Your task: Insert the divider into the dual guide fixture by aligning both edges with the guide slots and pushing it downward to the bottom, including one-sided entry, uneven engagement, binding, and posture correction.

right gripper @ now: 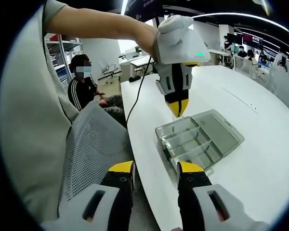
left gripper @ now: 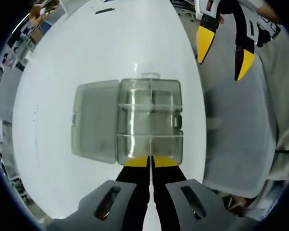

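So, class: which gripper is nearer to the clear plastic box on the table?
Left. The left gripper has its shut tips right at the near edge of the clear plastic box on the white table. The right gripper stands apart from it, open, off the table's edge.

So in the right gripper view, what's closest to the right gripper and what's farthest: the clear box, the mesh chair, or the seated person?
From the right gripper:
1. Mesh chair, right beside its jaws, to the left.
2. Clear box, lid open, on the white table, up and right.
3. Seated person, far back left.
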A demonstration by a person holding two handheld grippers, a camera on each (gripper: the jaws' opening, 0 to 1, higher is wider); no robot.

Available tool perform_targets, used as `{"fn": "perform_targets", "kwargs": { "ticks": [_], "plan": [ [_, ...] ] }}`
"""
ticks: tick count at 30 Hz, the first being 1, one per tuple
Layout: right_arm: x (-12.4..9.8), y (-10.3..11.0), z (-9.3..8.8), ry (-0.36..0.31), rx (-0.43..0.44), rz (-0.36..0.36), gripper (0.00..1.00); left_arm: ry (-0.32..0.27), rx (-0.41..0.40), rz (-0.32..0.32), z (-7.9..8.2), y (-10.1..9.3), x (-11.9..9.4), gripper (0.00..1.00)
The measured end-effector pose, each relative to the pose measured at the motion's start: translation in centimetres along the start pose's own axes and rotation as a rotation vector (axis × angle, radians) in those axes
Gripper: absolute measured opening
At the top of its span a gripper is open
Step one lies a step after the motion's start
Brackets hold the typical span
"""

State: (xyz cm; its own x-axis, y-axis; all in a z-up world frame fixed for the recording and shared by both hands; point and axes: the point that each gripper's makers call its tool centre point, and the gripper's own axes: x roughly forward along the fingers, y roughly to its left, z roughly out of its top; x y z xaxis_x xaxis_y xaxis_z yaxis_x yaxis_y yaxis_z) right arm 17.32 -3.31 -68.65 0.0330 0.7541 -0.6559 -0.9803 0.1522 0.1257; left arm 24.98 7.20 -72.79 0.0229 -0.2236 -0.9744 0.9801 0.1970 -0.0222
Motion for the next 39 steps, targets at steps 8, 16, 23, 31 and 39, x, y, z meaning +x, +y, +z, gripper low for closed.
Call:
{"fn": "perform_targets", "kwargs": {
  "ticks": [8, 16, 23, 31, 39],
  "plan": [
    [-0.06, 0.02, -0.11, 0.001, 0.0, -0.001, 0.31, 0.001, 0.007, 0.003, 0.2, -0.08, 0.04, 0.0],
    [-0.13, -0.03, -0.04, -0.001, 0.002, -0.004, 0.31, 0.023, 0.033, 0.004, 0.15, -0.19, 0.12, 0.0],
    [-0.12, -0.05, 0.12, -0.002, 0.0, -0.003, 0.31, 0.035, 0.05, 0.01, -0.01, -0.25, 0.05, 0.0],
    [-0.11, 0.01, 0.19, -0.004, 0.001, 0.0, 0.31, 0.048, 0.054, 0.017, -0.29, -0.22, 0.24, 0.0],
    [-0.14, -0.04, 0.02, -0.005, 0.006, -0.003, 0.31, 0.035, 0.047, 0.015, 0.16, -0.13, 0.13, 0.0]
  ]
}}
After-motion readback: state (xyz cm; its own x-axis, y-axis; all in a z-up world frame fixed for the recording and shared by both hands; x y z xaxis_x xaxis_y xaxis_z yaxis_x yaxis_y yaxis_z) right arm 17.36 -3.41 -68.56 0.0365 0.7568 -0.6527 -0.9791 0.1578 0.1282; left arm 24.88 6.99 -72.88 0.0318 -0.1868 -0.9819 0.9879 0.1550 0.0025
